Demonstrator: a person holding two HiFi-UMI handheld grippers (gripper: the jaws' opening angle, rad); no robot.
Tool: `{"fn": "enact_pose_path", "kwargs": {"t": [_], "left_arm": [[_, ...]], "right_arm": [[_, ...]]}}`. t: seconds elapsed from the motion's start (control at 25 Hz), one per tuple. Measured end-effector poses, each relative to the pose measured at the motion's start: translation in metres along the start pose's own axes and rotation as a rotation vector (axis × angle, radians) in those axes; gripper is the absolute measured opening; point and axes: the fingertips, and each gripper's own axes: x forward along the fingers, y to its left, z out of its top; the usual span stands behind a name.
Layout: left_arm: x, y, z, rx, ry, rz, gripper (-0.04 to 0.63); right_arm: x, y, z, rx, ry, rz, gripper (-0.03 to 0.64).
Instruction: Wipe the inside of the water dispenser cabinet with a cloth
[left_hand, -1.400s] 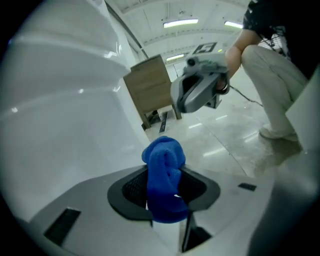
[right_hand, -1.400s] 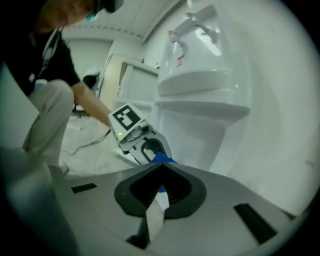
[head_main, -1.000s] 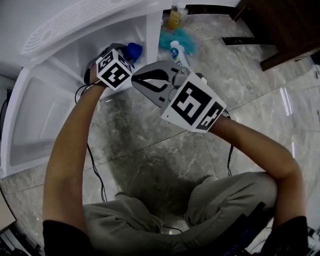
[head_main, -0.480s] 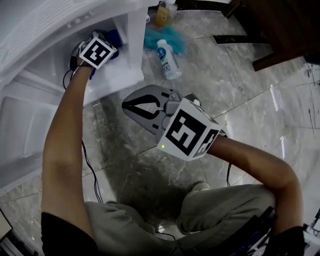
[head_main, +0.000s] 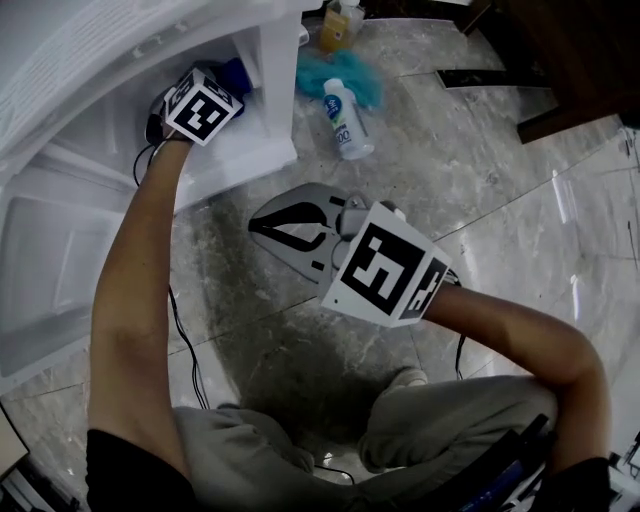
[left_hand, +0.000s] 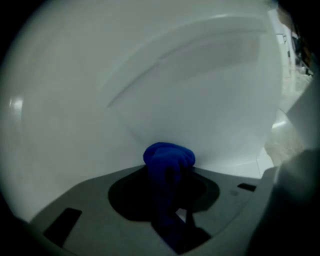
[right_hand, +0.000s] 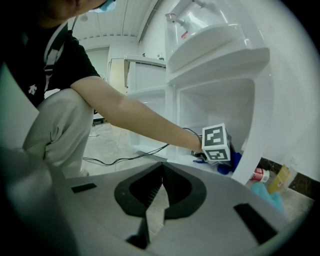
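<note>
The cloth (left_hand: 169, 156) is a small blue wad, soft and light. It will crumple and drag rather than slide, so it is best gripped by a bunched fold with a fat pad left proud of the tips to meet the plastic. That is how it sits: the left gripper (left_hand: 167, 174) has its jaws clamped on the cloth, a rounded lump sticking out in front. It is held deep inside the water dispenser cabinet (left_hand: 175, 90), close to the smooth white inner wall. The left gripper view is dim, so the cloth may or may not be pressed against the wall. The wall looks rigid and slick, and I judge that firm pressure will be needed for the cloth to wipe rather than skate. The right gripper (right_hand: 161, 172) hangs outside above the marble floor (head_main: 470, 170) with its jaws together and nothing between them. By count there is one blue cloth, one cabinet with its door (head_main: 60, 250) swung open, and two grippers. On the floor beside the cabinet are one white bottle (head_main: 348, 118) lying down, one amber bottle (head_main: 335, 30) and one teal fluffy rag (head_main: 345, 72).
</note>
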Motion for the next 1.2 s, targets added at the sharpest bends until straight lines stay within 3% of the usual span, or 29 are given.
{"fn": "enact_pose_path", "kwargs": {"t": [0.12,0.32,0.4,0.64,0.72,0.8,0.92,1.12,1.2], "left_arm": [[0.003,0.006,-0.001,-0.011,0.025,0.040,0.135],[-0.014,0.002,0.005,-0.018,-0.042,0.119,0.135],[-0.034,0.009,0.018,-0.057,-0.132,0.167,0.135],[-0.125,0.051,0.076,-0.417,-0.539,0.322,0.137],[-0.156,0.052,0.100,-0.461,-0.672,0.341,0.137],[-0.179,0.053,0.124,-0.452,-0.750,0.384,0.137],[-0.196,0.062,0.136,-0.497,-0.797,0.422,0.137],[-0.194,0.069,0.140,-0.518,-0.801,0.448,0.137],[-0.188,0.081,0.137,-0.562,-0.801,0.477,0.137]], "right_arm": [[-0.006,-0.002,-0.007,0.015,0.003,-0.011,-0.002],[-0.009,0.000,-0.009,0.023,0.016,-0.011,-0.002],[-0.010,0.005,0.001,0.029,-0.004,0.004,-0.002],[-0.016,0.006,0.025,0.021,-0.046,0.006,-0.002],[-0.016,0.008,0.030,0.017,-0.059,0.001,-0.002],[-0.017,0.009,0.033,0.015,-0.064,0.000,-0.002],[-0.017,0.013,0.039,0.025,-0.077,0.013,-0.002],[-0.022,0.017,0.037,0.045,-0.078,0.017,-0.002],[-0.024,0.015,0.033,0.053,-0.070,0.013,-0.002]]}}
